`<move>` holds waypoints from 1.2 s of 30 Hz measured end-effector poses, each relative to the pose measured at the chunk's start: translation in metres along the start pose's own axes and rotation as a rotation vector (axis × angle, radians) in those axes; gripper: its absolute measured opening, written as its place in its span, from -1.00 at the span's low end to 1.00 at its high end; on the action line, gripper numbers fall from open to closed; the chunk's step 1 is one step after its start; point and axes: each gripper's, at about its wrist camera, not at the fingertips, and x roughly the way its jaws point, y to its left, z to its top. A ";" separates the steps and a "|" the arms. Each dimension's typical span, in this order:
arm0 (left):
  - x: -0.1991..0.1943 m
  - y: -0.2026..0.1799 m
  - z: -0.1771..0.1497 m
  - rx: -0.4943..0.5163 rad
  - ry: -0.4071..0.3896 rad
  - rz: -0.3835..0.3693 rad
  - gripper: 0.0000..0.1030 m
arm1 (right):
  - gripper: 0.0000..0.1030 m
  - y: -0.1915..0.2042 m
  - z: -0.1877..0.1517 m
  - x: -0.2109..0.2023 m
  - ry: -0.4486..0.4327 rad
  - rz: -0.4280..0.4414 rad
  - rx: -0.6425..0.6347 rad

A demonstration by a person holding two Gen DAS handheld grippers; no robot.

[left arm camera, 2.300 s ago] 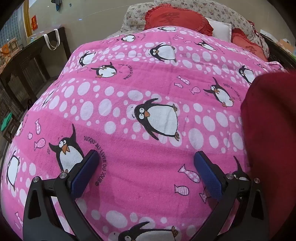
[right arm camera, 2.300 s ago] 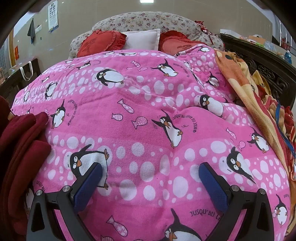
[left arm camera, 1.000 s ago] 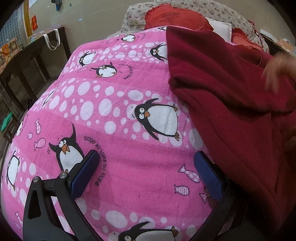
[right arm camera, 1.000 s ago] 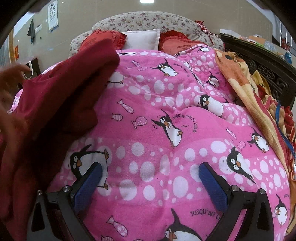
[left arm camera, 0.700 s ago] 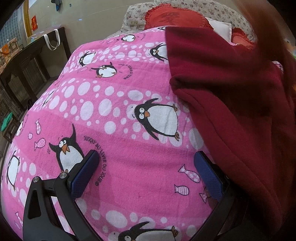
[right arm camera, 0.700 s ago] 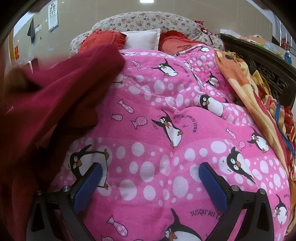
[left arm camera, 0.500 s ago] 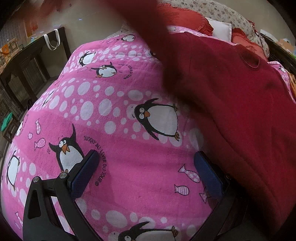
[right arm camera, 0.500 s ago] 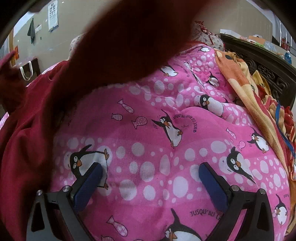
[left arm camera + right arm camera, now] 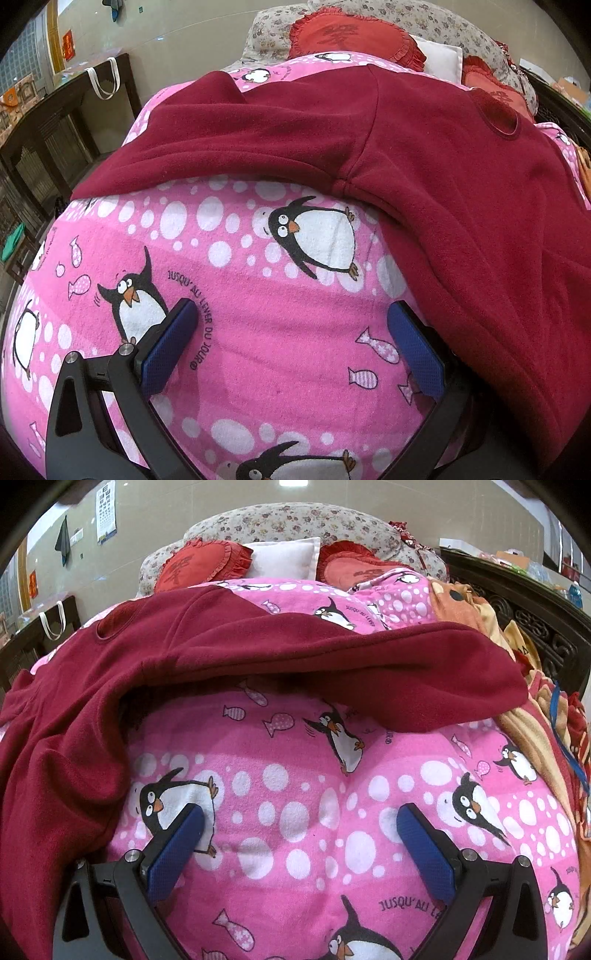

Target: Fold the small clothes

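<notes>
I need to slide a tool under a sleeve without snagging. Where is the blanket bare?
Bare pink blanket lies below the left sleeve around the open left tool, and below the right sleeve around the open right tool. The maroon sweater body crowds the middle; the orange blanket crowds the far right.

A home bedroom — a bed (image 9: 295, 849) under a pink penguin blanket (image 9: 258, 350), red heart cushions (image 9: 199, 566) and a floral headboard (image 9: 295, 520) at 12 o'clock, dark carved furniture (image 9: 535, 627) at 2.
</notes>
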 end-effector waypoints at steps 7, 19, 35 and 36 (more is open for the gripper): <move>-0.001 0.000 0.000 0.015 0.012 0.002 0.99 | 0.99 0.005 0.000 -0.029 0.113 0.003 -0.037; -0.078 0.003 0.020 0.008 0.013 0.024 0.99 | 0.98 0.049 0.044 -0.146 0.076 0.094 -0.037; -0.151 -0.038 0.053 0.066 -0.080 -0.018 0.99 | 0.98 0.122 0.085 -0.184 0.045 0.245 -0.055; -0.150 -0.041 0.053 0.065 -0.077 -0.023 0.99 | 0.98 0.124 0.086 -0.179 0.044 0.241 -0.052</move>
